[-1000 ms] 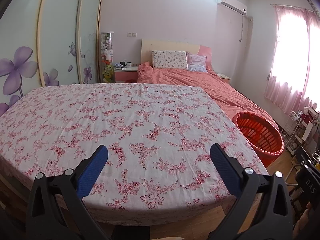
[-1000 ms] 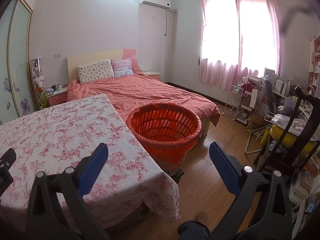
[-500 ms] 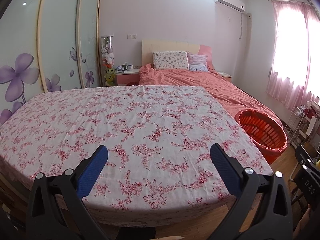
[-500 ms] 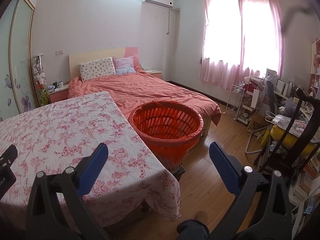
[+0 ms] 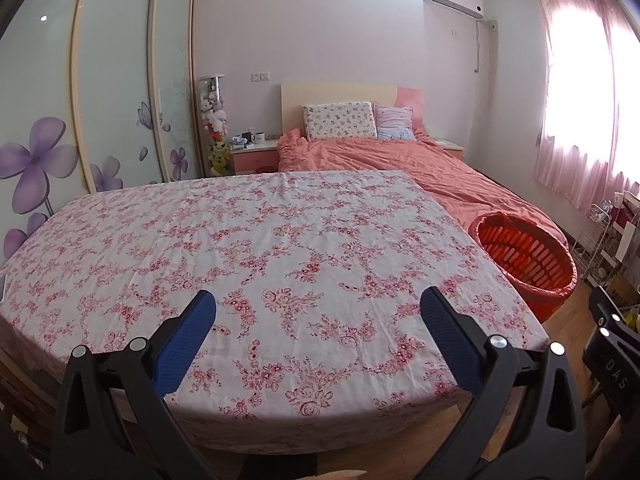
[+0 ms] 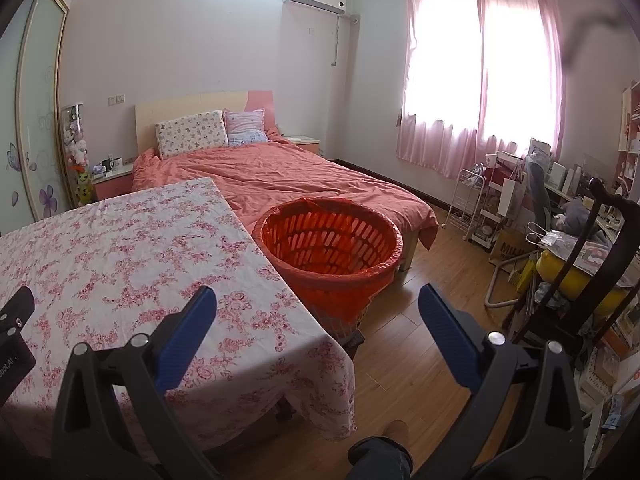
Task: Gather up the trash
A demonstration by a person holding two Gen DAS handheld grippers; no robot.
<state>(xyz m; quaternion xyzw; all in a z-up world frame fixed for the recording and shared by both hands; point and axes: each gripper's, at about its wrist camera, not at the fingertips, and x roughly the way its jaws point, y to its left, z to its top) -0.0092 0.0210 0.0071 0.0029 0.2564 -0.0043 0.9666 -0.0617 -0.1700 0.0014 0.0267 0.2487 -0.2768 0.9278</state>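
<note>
Wardrobe [image 5: 112, 80]: sliding glass doors with purple flower prints, along the left wall past the desk's far left corner. Desk [image 5: 256, 240]: covered by a white cloth with a pink floral print reaching every edge. Left hand-held gripper [image 5: 318, 312]: blue-padded jaws spread wide apart, holding nothing, poised over the desk's near edge. Nightstand [image 5: 254, 154]: pink-fronted, beyond the desk's far edge, carrying mugs and small items too small to identify. Bed [image 6: 280, 178]: salmon duvet, two pillows at the headboard, behind the desk's far right corner. Basket [image 6: 332, 240]: round, slatted, lined with an orange-red bag, standing on the wooden floor just beside the desk's right edge and in front of the bed's foot; its visible interior shows only the liner. Right hand-held gripper [image 6: 318, 312]: blue-padded jaws wide apart, holding nothing, one finger over the desk's near right corner, the other over the floor. Window [image 6: 480, 76]: pink curtains, backlit. Cluttered chair and shelving at the far right.
</note>
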